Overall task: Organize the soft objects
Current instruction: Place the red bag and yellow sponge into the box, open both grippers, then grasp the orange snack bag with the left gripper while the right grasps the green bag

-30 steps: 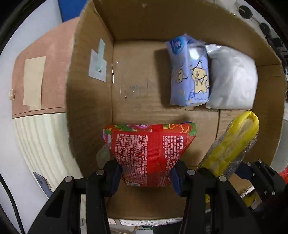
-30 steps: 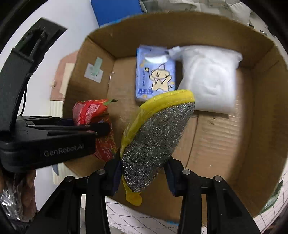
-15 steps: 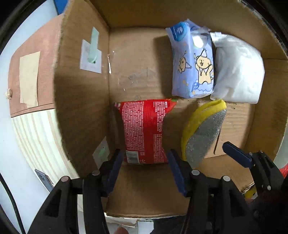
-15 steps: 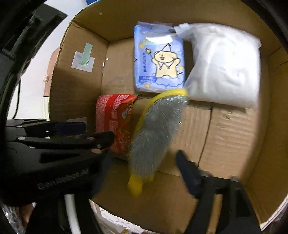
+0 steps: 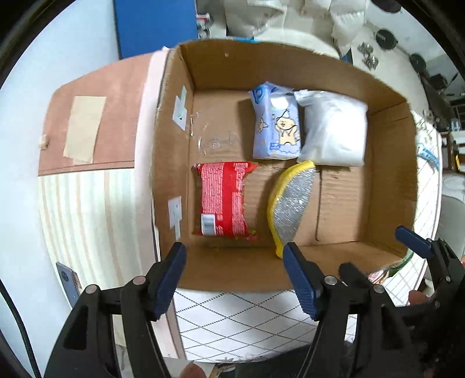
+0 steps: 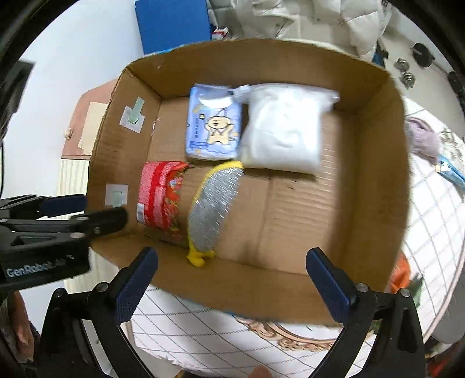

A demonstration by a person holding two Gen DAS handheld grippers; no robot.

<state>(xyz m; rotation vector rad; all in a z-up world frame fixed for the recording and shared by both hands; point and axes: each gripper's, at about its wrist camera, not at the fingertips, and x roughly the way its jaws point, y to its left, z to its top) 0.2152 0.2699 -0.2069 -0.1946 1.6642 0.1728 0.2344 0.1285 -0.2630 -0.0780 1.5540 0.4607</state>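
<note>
An open cardboard box holds a red packet, a yellow-rimmed silver scouring pad, a blue cartoon tissue pack and a white bag. My left gripper is open and empty above the box's near wall. My right gripper is open and empty above the near wall too, and shows at the right of the left wrist view.
The box stands on a white cloth with a diamond grid. A pink and striped cabinet is left of the box. Clutter, a blue panel and white fabric lie beyond it. Colourful items lie right of the box.
Both grippers let go of their loads, the red packet and the scouring pad, which now lie in the box. Both grippers opened wide and pulled back up out of the box.
</note>
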